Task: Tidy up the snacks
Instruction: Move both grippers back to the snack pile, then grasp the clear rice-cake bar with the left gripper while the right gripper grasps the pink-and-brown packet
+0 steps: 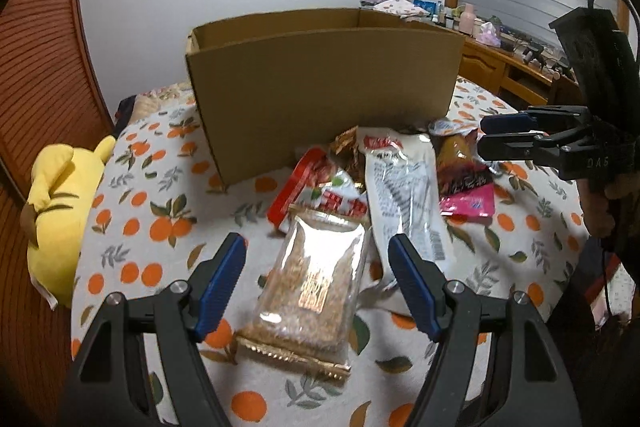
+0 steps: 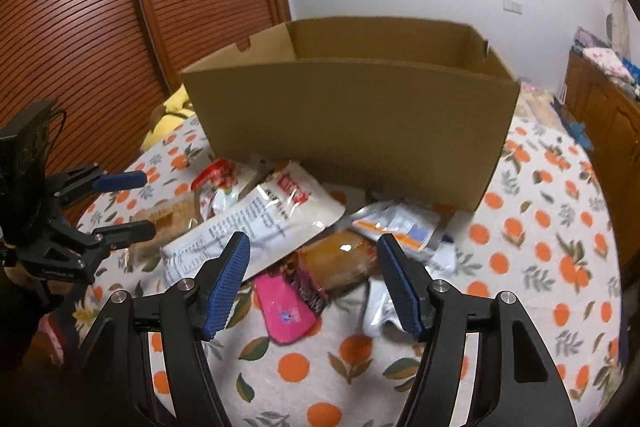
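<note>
The clear cracker packet is seen lying just short of the cardboard box, long axis pointing boxward, squarely between the wide-spread fingers of the left tool, apparently untouched; the right tool hangs equally wide, holding nothing.

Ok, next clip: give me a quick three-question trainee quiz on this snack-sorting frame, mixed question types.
1. True or false: the left gripper is shut on the clear packet of brown snack.
2. Multiple choice: where do the snack packets lie relative to the cardboard box? A) inside it B) on the cloth in front of it C) stacked on its rim
3. Short answer: which packet lies nearest between the right gripper fingers?

Key
1. False: it is open, with the packet lying between its fingers.
2. B. What the box holds cannot be seen.
3. The pink packet, beside the orange-brown packet.
</note>
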`<act>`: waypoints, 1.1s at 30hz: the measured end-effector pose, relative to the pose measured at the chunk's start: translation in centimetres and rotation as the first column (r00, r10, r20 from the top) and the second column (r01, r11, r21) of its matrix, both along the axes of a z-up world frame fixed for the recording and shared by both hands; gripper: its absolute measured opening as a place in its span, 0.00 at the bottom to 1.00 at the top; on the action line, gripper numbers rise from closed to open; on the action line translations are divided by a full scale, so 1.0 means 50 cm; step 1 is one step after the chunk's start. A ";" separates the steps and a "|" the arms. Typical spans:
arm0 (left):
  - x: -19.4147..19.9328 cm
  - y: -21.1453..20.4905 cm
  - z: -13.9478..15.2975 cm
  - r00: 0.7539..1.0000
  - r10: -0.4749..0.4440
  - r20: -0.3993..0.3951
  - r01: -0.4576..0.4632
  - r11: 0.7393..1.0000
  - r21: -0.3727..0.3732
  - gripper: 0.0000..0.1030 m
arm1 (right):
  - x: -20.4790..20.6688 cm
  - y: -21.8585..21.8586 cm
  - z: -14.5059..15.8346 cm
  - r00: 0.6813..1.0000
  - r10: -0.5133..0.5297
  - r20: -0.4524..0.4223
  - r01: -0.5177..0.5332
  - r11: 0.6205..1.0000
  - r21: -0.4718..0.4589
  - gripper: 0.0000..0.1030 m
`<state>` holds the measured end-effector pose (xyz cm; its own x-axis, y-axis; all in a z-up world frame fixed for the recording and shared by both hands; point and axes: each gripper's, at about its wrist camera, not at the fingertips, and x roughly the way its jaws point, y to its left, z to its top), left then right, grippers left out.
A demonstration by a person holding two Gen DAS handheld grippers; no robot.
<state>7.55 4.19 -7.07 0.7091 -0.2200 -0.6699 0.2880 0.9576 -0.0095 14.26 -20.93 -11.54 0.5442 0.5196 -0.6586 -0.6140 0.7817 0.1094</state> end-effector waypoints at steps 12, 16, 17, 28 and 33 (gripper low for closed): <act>0.001 0.011 -0.029 1.000 0.027 -0.015 -0.027 1.000 -0.002 0.72 | 0.022 0.004 -0.040 0.997 -0.065 -0.043 0.065 0.998 -0.020 0.66; 0.003 0.016 -0.036 0.999 0.036 -0.017 -0.036 0.999 -0.006 0.72 | 0.039 0.006 -0.045 0.994 -0.093 -0.055 0.092 0.996 -0.012 0.66; 0.003 0.017 -0.037 0.999 0.039 -0.018 -0.039 0.999 -0.007 0.72 | 0.042 0.009 -0.044 0.994 -0.097 -0.053 0.096 0.995 -0.012 0.66; 0.000 0.023 -0.049 0.999 0.046 -0.028 -0.047 0.999 -0.005 0.72 | 0.056 0.018 -0.064 0.985 -0.168 -0.045 0.165 0.984 -0.064 0.63; 0.001 0.023 -0.054 0.998 0.049 -0.048 -0.050 0.999 -0.014 0.66 | 0.052 0.001 -0.064 0.983 -0.175 -0.047 0.172 0.983 -0.069 0.54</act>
